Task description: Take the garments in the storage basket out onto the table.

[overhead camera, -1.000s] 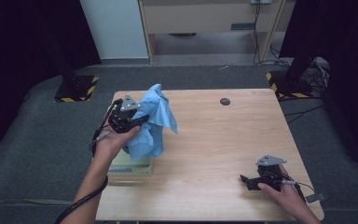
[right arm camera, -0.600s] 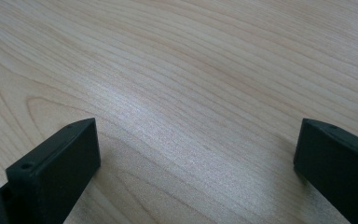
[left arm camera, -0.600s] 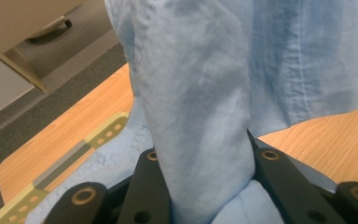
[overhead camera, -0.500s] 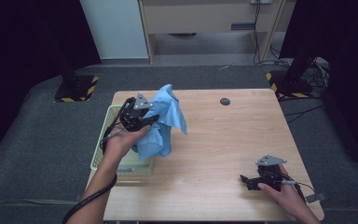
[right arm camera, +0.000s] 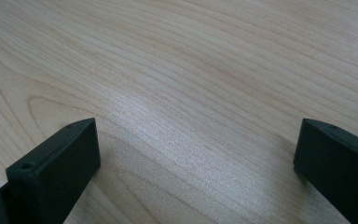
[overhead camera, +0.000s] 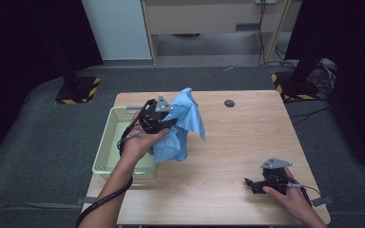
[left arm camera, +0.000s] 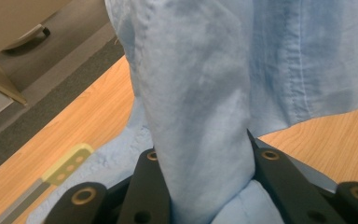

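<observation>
Blue cloth [overhead camera: 180, 126]: a soft, light-blue garment or rag is being held up over the left half of the tabletop [overhead camera: 228, 156], its lower folds trailing onto the wood just beside the basket; being lifted by one bunch, it is hanging in loose drapes rather than lying flat.
Left tongs [overhead camera: 164, 118]: they are being kept clamped on a thick gathered fold of the cloth, as is being shown in the left gripper view [left arm camera: 205, 163], where the fabric is being squeezed between the two black jaws; a bunched fold is probably being gripped so that the limp material is not slipping out.
Right tongs [overhead camera: 254, 183]: they are being rested low at the near right of the tabletop, jaws being held wide apart with nothing between them [right arm camera: 196, 154]; they are judged as being kept ready, well apart from the cloth.
Basket [overhead camera: 105, 142]: a pale yellow-green mesh basket is being seen at the left edge of the tabletop, beside the left hand [overhead camera: 138, 142]; the cloth is being carried next to it, not inside it.
Small dark disc [overhead camera: 229, 103]: it is lying near the far edge, well apart from the work.
Step in hand: the cloth is being judged as carried toward open wood, where there is room for spreading it with both tongs.
</observation>
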The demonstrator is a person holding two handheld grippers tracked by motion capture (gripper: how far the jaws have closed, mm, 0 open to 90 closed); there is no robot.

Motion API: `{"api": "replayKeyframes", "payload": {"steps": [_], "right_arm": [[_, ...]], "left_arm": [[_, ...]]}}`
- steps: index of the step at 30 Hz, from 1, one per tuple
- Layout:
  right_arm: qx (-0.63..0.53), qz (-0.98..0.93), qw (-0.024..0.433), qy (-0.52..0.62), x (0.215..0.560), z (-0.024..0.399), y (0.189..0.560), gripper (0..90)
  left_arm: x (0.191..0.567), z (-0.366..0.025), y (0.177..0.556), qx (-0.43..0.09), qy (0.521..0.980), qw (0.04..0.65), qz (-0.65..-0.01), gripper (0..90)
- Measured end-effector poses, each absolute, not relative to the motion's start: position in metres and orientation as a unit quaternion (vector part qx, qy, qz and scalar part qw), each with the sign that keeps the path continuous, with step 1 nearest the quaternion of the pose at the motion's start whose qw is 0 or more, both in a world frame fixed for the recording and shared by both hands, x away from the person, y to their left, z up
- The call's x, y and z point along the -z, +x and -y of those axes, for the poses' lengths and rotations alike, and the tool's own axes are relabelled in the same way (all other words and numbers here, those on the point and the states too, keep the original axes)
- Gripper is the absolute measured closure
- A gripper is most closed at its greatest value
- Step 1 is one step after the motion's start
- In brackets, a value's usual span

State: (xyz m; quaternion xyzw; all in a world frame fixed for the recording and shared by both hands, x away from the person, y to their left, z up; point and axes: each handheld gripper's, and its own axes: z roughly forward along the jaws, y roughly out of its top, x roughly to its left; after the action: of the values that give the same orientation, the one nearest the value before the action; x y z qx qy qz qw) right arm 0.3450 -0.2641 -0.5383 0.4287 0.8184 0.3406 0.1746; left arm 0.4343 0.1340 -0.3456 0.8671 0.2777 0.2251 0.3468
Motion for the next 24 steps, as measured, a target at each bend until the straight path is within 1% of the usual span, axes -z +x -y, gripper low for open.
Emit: {"api": "replayKeyframes", "payload": {"steps": [17, 24], "right_arm": [[-0.341, -0.819, 0.174, 0.427, 0.538, 0.264, 0.345, 0.5], [-0.341, -0.819, 0.174, 0.427, 0.538, 0.264, 0.345, 0.5]], "left_arm": [[0.354, -0.101, 0.428, -0.203, 0.87, 0.363, -0.265, 75.8], [0.364, -0.088, 0.426, -0.196, 0.876, 0.357, -0.259, 75.7]]}}
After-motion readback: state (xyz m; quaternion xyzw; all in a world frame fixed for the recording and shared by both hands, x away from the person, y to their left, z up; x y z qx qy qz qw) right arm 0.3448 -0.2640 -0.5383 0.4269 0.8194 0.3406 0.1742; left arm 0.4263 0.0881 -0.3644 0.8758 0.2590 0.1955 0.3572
